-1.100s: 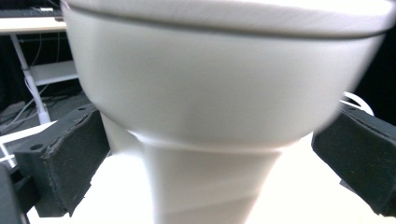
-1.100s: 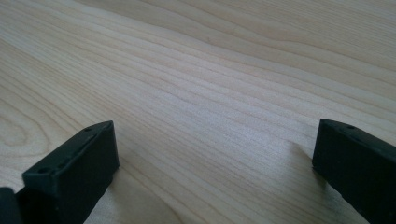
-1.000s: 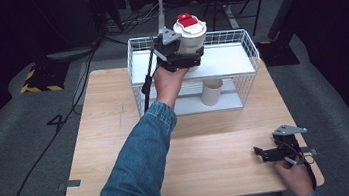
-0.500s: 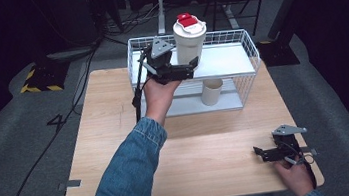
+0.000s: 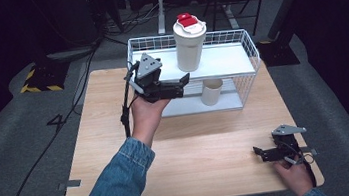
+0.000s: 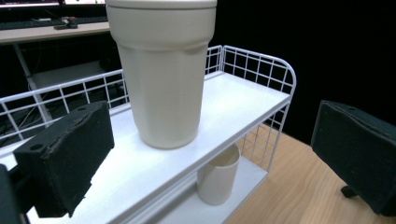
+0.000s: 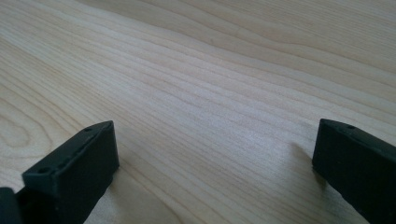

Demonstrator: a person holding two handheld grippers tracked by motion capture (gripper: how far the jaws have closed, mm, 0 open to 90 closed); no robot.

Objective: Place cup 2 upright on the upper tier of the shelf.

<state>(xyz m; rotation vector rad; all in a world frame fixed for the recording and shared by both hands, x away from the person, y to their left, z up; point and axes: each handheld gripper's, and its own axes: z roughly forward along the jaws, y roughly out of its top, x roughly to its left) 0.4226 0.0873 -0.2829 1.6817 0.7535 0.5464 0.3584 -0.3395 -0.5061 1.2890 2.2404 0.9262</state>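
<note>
A cream tumbler (image 5: 190, 45) with a red lid stands upright on the top shelf of a white wire rack (image 5: 238, 57). My left gripper (image 5: 183, 86) hovers open just left of it, apart from the tumbler. In the left gripper view the tumbler (image 6: 163, 79) rises between and beyond the wide-apart jaws of the left gripper (image 6: 210, 161), which hold nothing. A small cream cup (image 5: 211, 92) sits on the lower shelf, also the cup (image 6: 218, 179) under the top shelf. My right gripper (image 5: 264, 154) rests open on the table near its front right corner; the right gripper (image 7: 215, 172) has bare wood between its jaws.
The wooden table (image 5: 116, 135) spreads in front of the rack. The rack's wire rim (image 6: 261, 65) fences the top shelf's far sides. A black cable (image 5: 124, 109) hangs from the left gripper. Dark floor and cables surround the table.
My left gripper has let go of the tumbler and drawn back to the left and toward the person. The tumbler stays standing on the top shelf. The right gripper has not moved.
</note>
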